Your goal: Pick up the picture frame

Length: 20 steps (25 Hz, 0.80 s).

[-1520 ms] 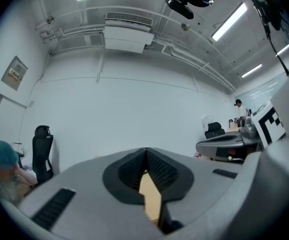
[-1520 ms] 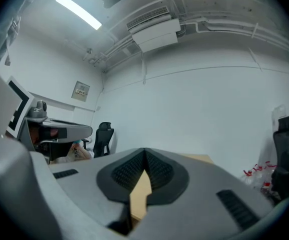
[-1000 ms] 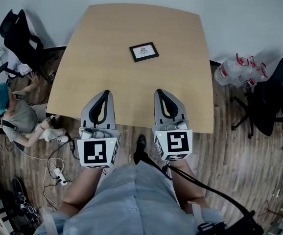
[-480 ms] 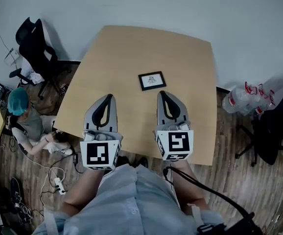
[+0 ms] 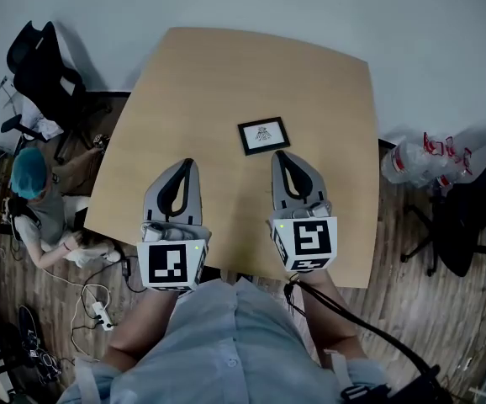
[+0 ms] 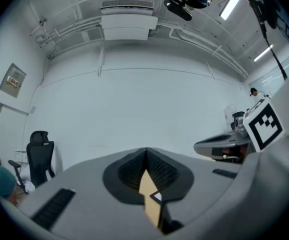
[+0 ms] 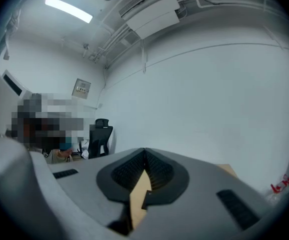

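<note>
A small black picture frame (image 5: 264, 135) with a white picture lies flat on the tan table (image 5: 226, 74), near its middle. My right gripper (image 5: 280, 156) hovers over the table just short of the frame's near right corner, jaws shut and empty. My left gripper (image 5: 186, 163) runs parallel to it further left, also shut and empty, over bare table. In the left gripper view a corner of the frame (image 6: 156, 197) shows through the slit under the closed jaws. The right gripper view shows a dark edge of the frame (image 7: 145, 194) the same way.
A black office chair (image 5: 41, 70) stands left of the table, and a person in a teal cap (image 5: 26, 194) sits on the floor there. Cables and a power strip (image 5: 102, 310) lie nearby. Plastic bottles (image 5: 415, 160) and another dark chair (image 5: 478, 209) are at the right.
Both grippers have moved forward from the table's near edge over its top. The frame now lies just ahead of the right gripper's tip. Jaws stayed shut.
</note>
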Available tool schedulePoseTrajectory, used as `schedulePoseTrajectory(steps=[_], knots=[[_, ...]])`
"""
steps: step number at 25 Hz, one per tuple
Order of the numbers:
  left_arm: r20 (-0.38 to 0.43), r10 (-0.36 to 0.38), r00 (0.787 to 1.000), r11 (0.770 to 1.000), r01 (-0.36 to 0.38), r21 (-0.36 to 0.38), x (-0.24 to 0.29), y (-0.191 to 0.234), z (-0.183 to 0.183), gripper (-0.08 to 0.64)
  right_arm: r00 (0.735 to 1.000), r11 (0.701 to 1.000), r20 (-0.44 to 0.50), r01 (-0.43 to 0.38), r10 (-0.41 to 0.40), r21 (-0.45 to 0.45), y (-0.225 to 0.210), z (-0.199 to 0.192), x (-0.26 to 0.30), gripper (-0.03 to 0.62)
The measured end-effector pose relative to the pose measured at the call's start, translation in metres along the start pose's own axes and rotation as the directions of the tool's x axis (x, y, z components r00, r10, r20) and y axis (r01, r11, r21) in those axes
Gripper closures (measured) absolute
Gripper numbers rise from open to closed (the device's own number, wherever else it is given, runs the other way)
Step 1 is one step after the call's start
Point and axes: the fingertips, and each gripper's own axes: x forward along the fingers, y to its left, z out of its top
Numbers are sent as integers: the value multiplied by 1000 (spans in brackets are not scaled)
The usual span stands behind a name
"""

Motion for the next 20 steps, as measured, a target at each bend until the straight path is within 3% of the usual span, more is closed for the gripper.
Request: schedulePoseTrajectory(steps=[5,10,13,20], knots=[[-30,-12,999,1000,11,-25,21,21,-6,558,990,997,-128,-56,61,46,-17,4,35,591],[-52,-19,998,998,16,-62,35,38,-13,558,989,1000,-150,-5,8,15,-35,15,63,591],[-76,-23,997,997,17,-72,43,45,-23,558,977,1000,-215,-4,2,-9,-30,-16,85,591],[-155,-18,988,994,1,-114,54,65,-50,558,919,999,-392,-36,48,38,-5,-108,118,591]])
